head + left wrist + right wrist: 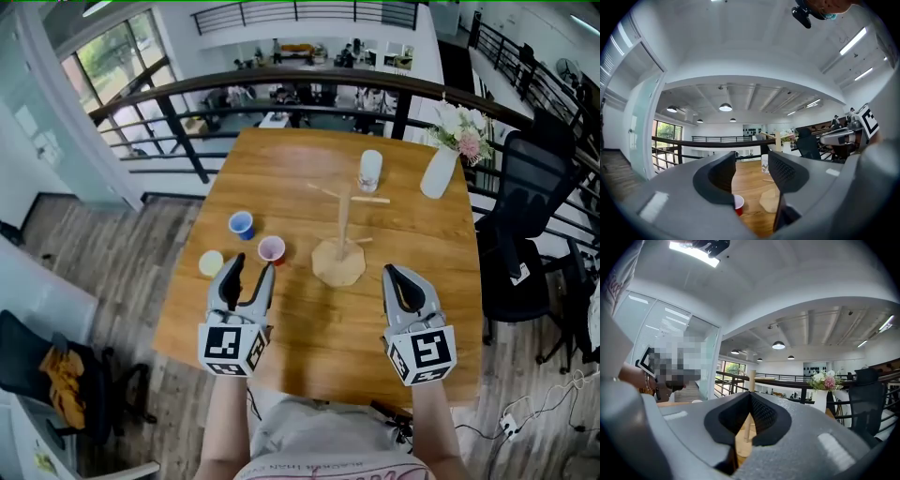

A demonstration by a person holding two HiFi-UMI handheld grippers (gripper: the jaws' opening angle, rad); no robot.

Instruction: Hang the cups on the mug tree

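On the wooden bench (281, 328), which stands on a raised gallery beside a dark railing (281, 80), the mug tree (342, 230) is upright near the middle, on its flat base. Four cups stand on the surface, apart from the tree: a blue cup (241, 224), a red cup (271, 248) and a yellow cup (211, 262) together at the left, and a pale cup (370, 171) behind the tree. At the far right corner is a white vase (439, 172) with flowers. A black office chair (525, 234) is on the grey plank floor (112, 272) at the right side of the bench. Below the railing an open office hall is visible.

The left gripper (253, 264) is over the near left part of the bench with its jaws moderately apart and nothing between them. In the left gripper view the red cup (738, 205) is on the wood just ahead of it, low beside one jaw. The right gripper (392, 270) is at the near right, its jaws closed tip to tip and empty. In the right gripper view the post of the mug tree (751, 377) rises behind them.
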